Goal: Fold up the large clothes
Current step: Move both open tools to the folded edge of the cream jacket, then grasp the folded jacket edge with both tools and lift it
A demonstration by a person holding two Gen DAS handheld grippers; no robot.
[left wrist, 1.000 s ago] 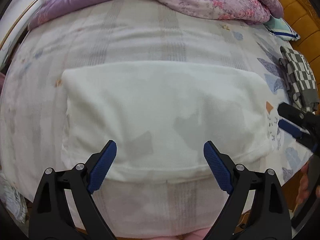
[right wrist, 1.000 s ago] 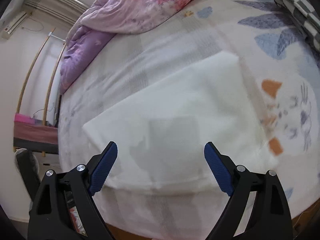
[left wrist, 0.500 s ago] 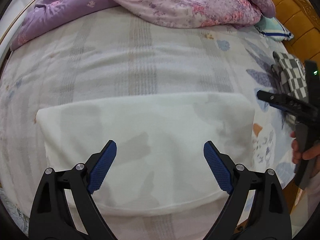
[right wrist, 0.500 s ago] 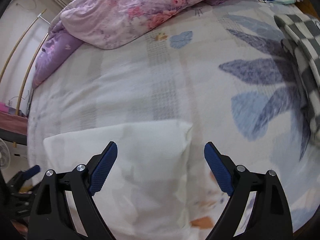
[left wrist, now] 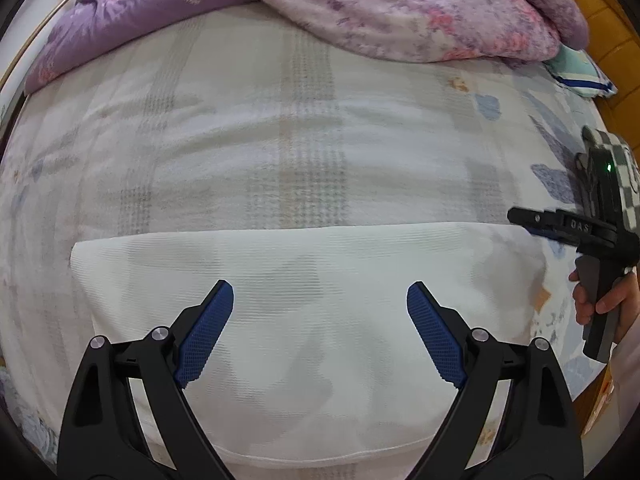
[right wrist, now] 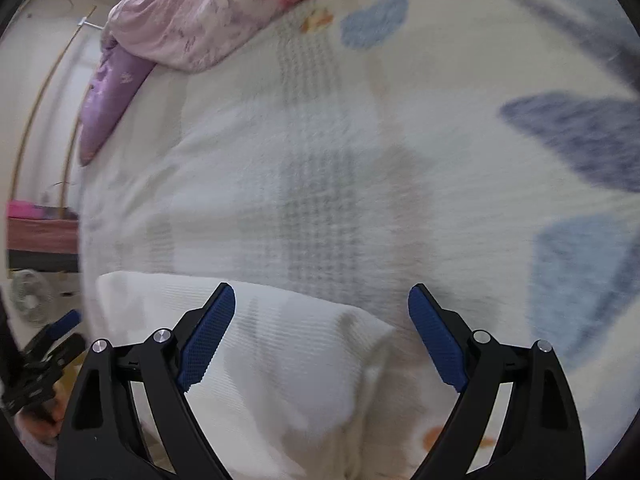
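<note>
The white garment lies folded into a flat wide band across the near part of the bed sheet; I cannot make out sleeves or a collar, and its near hem runs behind my left gripper's arms, so part of that edge is hidden. In the right wrist view everything is smeared by blur, and I see only the garment's right end, cut off at the bottom. Against half a second ago the cloth sits a little lower and larger in the left view, its shape unchanged, while the right camera has dropped closer to that corner. My left gripper hangs above the middle of the cloth with its jaws spread wide and nothing between them. My right gripper is just as wide open and empty, its left finger over the garment's corner and its right finger over bare sheet; from the left view I see it side-on at the far right, the hand wrapped round its handle. Around this: a purple quilt at the far left, a pink floral quilt heaped along the far side, a pale pillow beyond it, and a checked cloth at the right edge, partly behind the right gripper. A fan shows dimly off the bed's left side
</note>
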